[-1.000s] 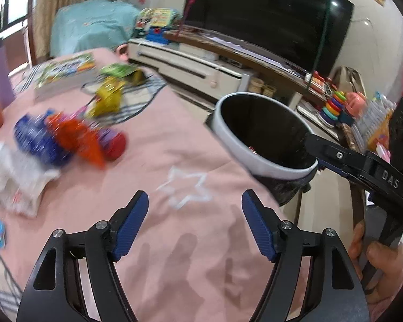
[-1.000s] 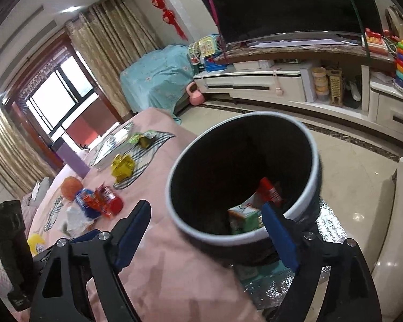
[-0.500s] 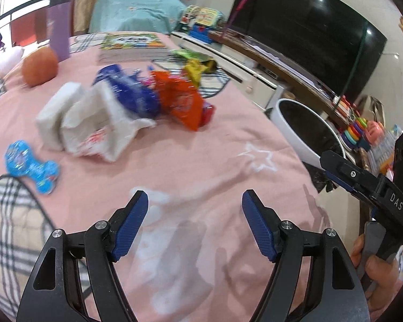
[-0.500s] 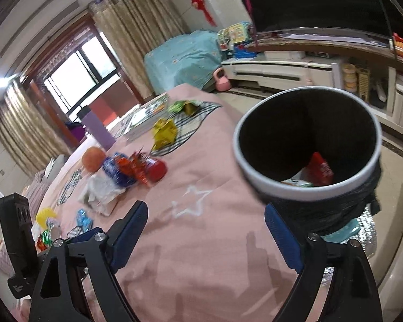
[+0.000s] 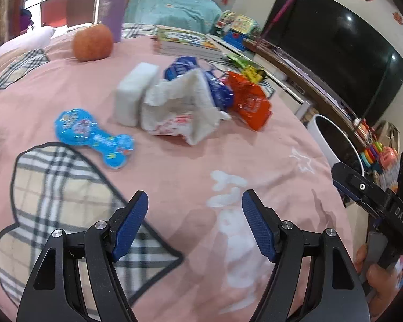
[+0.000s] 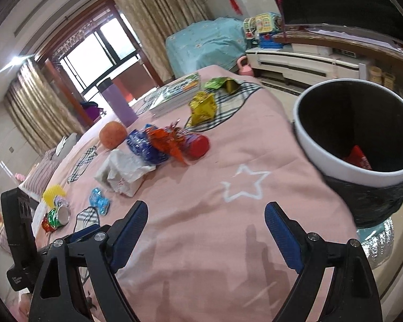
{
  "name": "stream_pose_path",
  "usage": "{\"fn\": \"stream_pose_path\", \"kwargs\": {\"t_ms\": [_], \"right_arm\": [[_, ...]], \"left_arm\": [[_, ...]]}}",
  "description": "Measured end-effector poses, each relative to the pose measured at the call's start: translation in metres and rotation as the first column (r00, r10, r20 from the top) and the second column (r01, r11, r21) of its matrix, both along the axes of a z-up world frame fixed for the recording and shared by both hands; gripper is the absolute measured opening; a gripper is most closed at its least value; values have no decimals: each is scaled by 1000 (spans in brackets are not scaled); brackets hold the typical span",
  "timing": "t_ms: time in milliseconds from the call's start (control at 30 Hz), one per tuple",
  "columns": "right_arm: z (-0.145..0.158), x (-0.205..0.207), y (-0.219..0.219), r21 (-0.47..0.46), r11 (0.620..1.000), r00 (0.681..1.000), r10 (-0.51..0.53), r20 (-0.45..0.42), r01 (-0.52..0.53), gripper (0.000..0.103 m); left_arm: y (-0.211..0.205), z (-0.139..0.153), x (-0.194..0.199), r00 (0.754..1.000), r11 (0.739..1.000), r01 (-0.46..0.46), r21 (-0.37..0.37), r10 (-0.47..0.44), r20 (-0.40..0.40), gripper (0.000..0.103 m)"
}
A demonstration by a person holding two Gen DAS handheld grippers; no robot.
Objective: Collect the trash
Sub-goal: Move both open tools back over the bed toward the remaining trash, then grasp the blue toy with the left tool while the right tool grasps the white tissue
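Wrappers [image 5: 228,94] lie heaped beside a tissue pack [image 5: 134,91]; both spread, empty claws, left claw [image 5: 194,225] and right claw [image 6: 205,230], risk snagging neighbours.

From my feed I saw a bright window [image 6: 99,51] with tan curtains [image 6: 161,18], a dark TV [image 5: 327,51] above a white cabinet [image 6: 303,61], and a pale floor [image 6: 279,84].
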State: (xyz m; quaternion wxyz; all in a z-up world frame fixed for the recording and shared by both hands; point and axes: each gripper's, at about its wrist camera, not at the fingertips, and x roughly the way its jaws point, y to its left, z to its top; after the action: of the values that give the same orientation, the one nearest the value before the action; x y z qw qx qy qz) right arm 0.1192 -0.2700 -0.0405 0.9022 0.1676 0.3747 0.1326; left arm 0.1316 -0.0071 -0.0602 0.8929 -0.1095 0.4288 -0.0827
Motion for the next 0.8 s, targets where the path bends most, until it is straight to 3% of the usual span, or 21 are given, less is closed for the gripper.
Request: {"fn": "stream_pose_path", "kwargs": {"t_ms": [400,800], "right_arm": [[-1,12,45,-32,995,995,97,2,-97,90],[-3,33,81,-37,983,984,177,5,-177,90]], "left_arm": [[44,-5,3,994,995,-101,-14,100,-39,74],[98,-9,22,963,963,-259,-72,252,-92,74]]}}
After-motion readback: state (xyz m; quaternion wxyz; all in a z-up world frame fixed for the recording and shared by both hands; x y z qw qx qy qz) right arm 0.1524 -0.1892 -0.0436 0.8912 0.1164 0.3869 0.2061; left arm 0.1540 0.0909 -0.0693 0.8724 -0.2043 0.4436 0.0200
